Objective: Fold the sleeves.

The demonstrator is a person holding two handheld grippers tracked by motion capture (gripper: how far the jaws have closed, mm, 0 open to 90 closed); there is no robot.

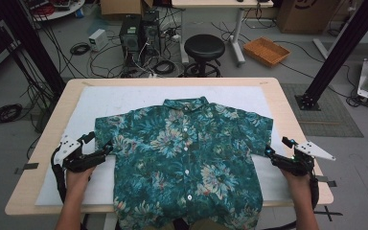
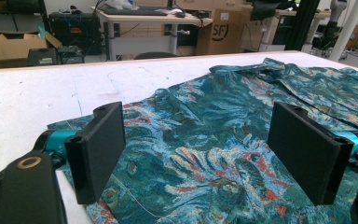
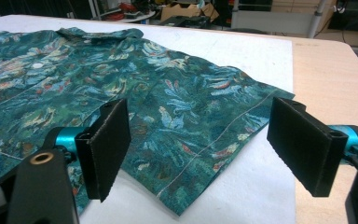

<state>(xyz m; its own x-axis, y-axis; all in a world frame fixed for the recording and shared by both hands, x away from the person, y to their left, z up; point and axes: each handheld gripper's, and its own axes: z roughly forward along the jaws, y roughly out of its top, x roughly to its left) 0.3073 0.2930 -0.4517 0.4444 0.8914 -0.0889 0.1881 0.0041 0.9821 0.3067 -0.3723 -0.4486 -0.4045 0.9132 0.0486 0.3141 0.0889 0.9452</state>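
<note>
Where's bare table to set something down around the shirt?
Free: white mat strip between the collar and the table's far edge, plus the far-left corner. Crowded: the shirt covers the middle; left gripper and right gripper flank its sleeves.

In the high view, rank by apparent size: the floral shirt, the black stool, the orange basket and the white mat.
1. White mat
2. Floral shirt
3. Black stool and orange basket: these look alike, and both sit farther from the camera, so I leave them unranked.

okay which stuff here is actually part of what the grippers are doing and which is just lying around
In the job: floral shirt, left gripper, right gripper, both open at its sleeves.

Lying about: black stool, orange basket, computer towers, floor cables.
</note>
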